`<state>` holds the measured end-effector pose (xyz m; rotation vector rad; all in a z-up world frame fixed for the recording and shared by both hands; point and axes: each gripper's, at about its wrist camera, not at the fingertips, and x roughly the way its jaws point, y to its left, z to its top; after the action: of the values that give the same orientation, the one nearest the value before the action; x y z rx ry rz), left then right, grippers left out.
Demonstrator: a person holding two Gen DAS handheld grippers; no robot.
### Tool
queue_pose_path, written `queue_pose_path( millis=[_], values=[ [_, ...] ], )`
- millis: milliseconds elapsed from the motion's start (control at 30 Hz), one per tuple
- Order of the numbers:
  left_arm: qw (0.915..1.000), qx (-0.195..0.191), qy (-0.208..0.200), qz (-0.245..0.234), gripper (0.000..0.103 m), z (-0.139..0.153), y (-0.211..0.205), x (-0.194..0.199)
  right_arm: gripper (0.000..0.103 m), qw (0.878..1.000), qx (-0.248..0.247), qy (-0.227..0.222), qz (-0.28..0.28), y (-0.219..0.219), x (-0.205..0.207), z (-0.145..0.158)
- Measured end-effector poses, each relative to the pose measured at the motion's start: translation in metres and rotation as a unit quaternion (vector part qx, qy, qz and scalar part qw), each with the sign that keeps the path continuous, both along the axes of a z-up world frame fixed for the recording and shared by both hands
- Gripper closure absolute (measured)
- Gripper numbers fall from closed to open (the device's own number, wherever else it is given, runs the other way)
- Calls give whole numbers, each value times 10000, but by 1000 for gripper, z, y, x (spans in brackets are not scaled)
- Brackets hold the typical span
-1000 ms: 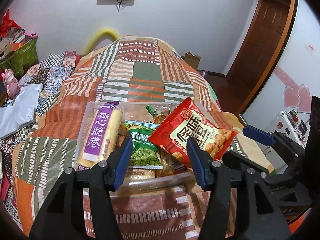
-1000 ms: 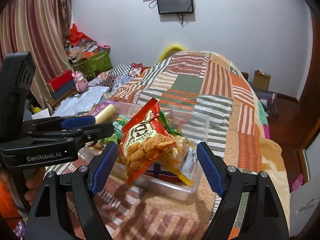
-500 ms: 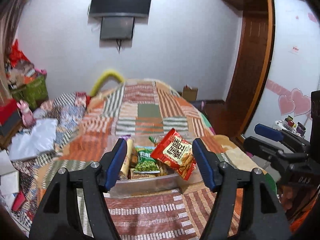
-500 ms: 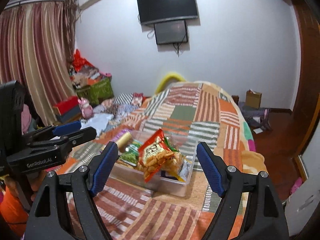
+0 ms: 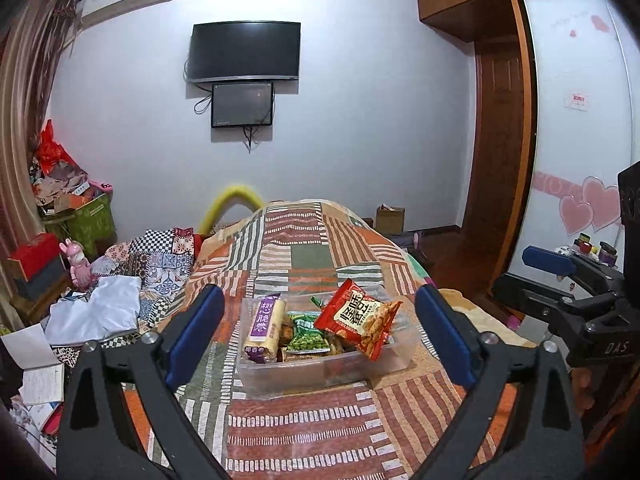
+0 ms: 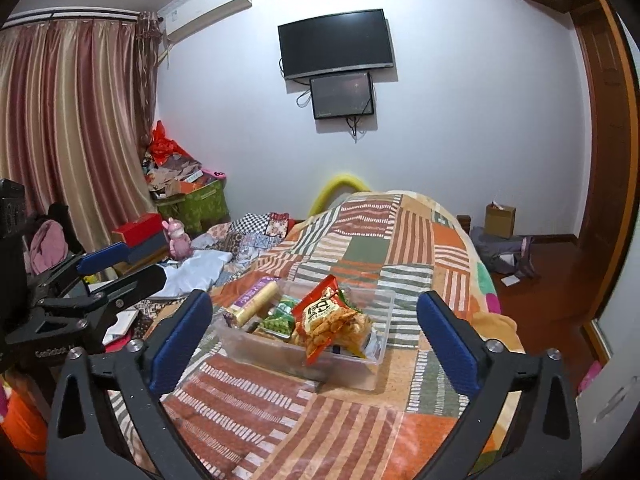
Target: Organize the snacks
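Note:
A clear plastic bin (image 5: pixel 304 372) sits on the patchwork bedspread and holds snacks: a red bag (image 5: pixel 357 317) leaning on the right, a green pea packet (image 5: pixel 308 336) in the middle and a purple-labelled yellow roll (image 5: pixel 265 328) on the left. The bin also shows in the right wrist view (image 6: pixel 362 368), with the red bag (image 6: pixel 326 320) and the roll (image 6: pixel 256 300). My left gripper (image 5: pixel 318 332) is open and empty, held back from the bin. My right gripper (image 6: pixel 314 338) is open and empty, also back from it.
The striped patchwork bedspread (image 5: pixel 312 256) runs away to the far wall. Clothes and papers (image 5: pixel 96 312) lie left of the bed. A wooden door and wardrobe (image 5: pixel 500 184) stand on the right. A cardboard box (image 6: pixel 500 220) sits on the floor.
Both grippers have pulled back and up from the bin, so it looks smaller and farther. Both stay open. The snacks have not moved.

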<state>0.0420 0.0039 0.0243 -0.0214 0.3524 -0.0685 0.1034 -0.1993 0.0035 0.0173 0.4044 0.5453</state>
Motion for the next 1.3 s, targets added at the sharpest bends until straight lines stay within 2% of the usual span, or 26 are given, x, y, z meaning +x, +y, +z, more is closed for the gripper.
queue_pose_path(
  millis=[467,1300],
  values=[
    [9998,-162,72,-15,3,-5,5,-4,0,10000,83,-34,25,-1,-8,-5],
    [9997,-226,82,-36,3,-6,8,-4,0,9999,111,-17,30,0,-9,-4]
  ],
)
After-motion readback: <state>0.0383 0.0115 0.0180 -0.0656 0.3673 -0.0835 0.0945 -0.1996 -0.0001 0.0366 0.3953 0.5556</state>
